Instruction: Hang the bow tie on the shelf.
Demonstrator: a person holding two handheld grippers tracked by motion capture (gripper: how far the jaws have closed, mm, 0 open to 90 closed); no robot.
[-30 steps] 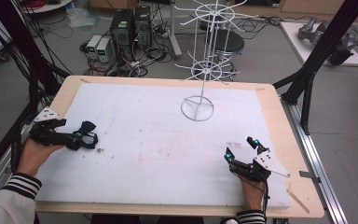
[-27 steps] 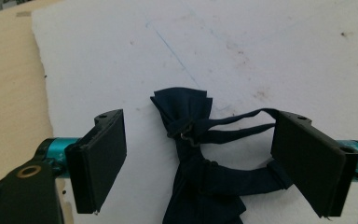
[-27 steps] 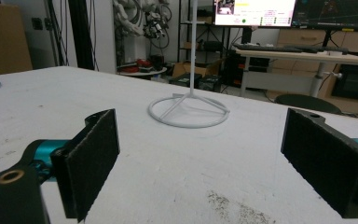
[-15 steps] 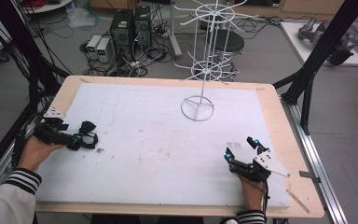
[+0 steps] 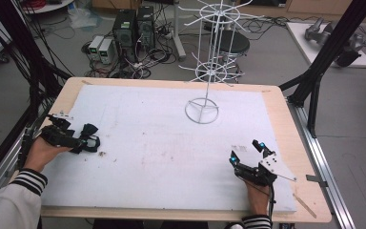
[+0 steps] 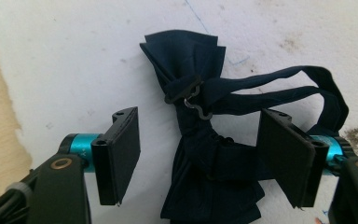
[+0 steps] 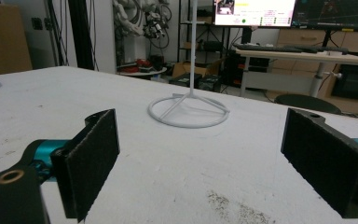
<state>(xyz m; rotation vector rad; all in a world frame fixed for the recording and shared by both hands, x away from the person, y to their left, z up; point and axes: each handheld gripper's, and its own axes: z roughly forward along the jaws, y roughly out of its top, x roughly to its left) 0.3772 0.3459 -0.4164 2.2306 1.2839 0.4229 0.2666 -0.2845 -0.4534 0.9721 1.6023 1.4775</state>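
Bow tie point(image 6: 200, 135) at frame centre lies between left gripper point(image 6: 205, 163) jaws, which have just been closing, apparently not yet pinching. Right gripper point(image 7: 214, 158) jaws spread, lower frame.

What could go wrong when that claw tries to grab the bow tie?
The left gripper has just been closing its jaws, with the bow tie between them but not yet pinched.

1. It sits nearer one jaw, so the squeeze might catch just a fold and the soft cloth could slip out.
2. The strap loops loose past one jaw and might get trapped or drag on the white board.
3. The small metal hook could snag.
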